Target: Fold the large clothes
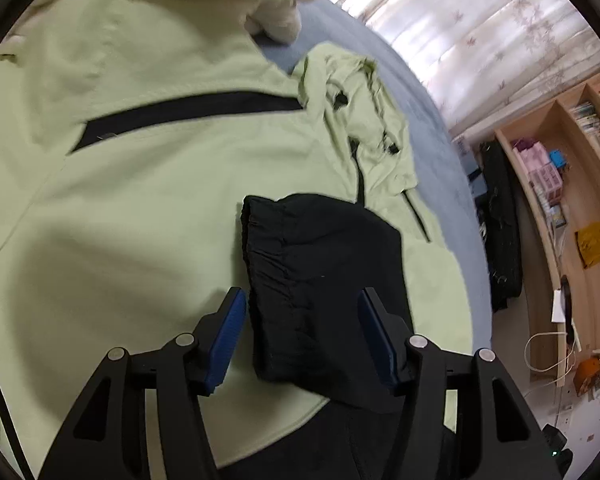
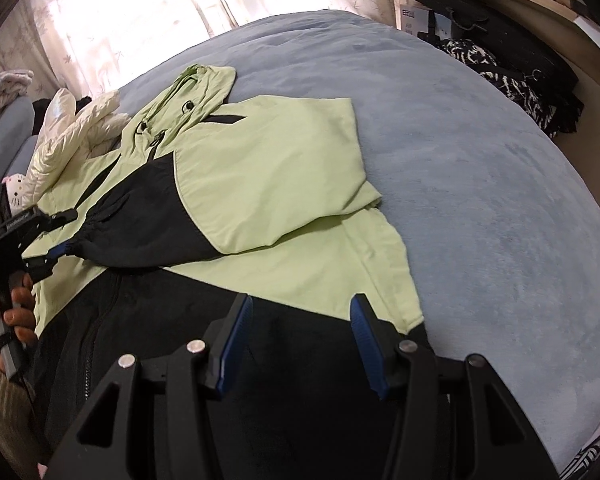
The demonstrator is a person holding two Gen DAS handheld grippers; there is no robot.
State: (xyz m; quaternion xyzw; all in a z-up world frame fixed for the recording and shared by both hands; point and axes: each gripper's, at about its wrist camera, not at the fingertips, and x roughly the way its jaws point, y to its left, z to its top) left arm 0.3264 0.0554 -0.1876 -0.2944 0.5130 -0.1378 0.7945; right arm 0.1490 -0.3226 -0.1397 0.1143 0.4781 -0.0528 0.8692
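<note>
A light green and black hooded jacket (image 2: pixel 284 184) lies flat on a blue bed (image 2: pixel 480 200), its hood (image 2: pixel 204 84) toward the window. One sleeve is folded across the chest, ending in a black cuff (image 1: pixel 316 280). My left gripper (image 1: pixel 302 320) is open, its blue pads on either side of that cuff without closing on it; it also shows in the right wrist view (image 2: pixel 56 240) at the cuff's end. My right gripper (image 2: pixel 300 328) is open and empty above the jacket's black hem (image 2: pixel 300 400).
A cream puffy garment (image 2: pixel 72 128) lies beside the jacket near the hood. A curtained window (image 2: pixel 140 0) is behind the bed. Wooden shelves (image 1: pixel 572 184) and dark bags (image 1: pixel 500 232) stand past the bed's edge, with clutter on the floor.
</note>
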